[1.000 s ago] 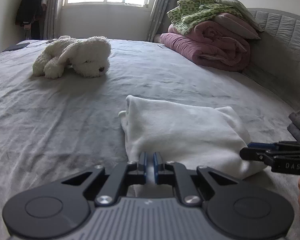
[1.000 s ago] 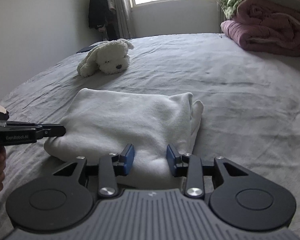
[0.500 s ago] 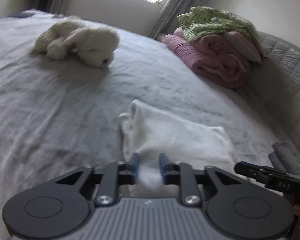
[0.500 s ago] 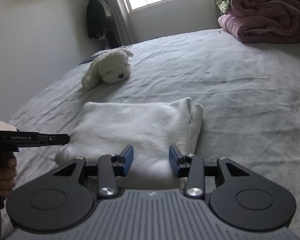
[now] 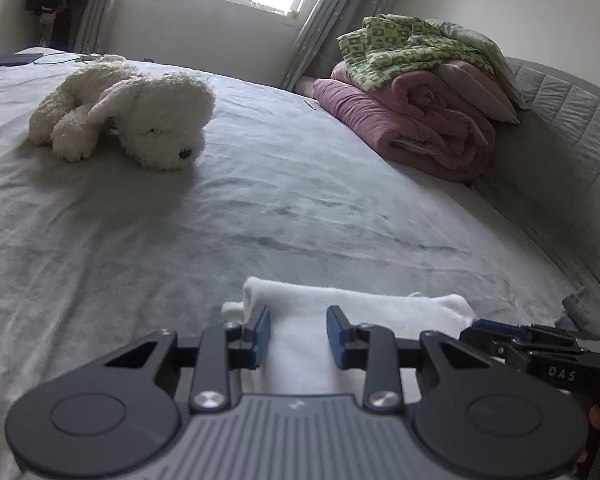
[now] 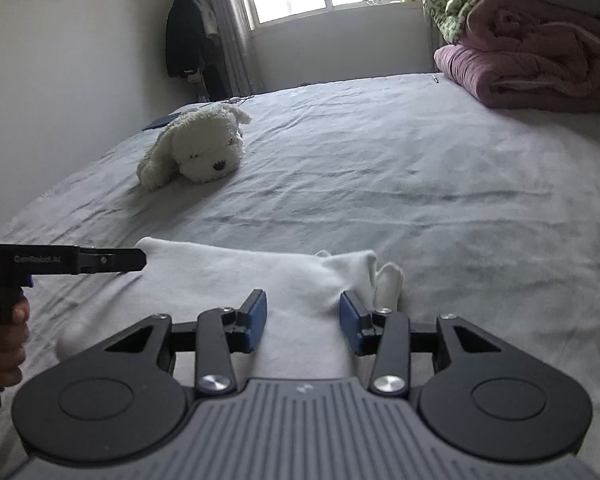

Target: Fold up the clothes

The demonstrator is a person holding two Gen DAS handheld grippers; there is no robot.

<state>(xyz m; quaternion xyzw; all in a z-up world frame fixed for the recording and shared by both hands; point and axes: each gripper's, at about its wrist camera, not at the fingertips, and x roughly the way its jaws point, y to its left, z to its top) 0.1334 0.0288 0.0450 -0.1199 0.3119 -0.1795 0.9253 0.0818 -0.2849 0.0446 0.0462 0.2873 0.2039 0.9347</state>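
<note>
left tool [image 5: 298, 336] now spread over folded white garment [image 6: 236, 280].

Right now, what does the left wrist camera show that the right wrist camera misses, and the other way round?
Only the left wrist view shows the padded grey headboard and the right hand-held gripper. Only the right wrist view shows the dark coat hanging by the window and the left hand-held gripper. Both show the folded white garment, the white plush dog, the grey bedsheet and the rolled pink quilt.
</note>
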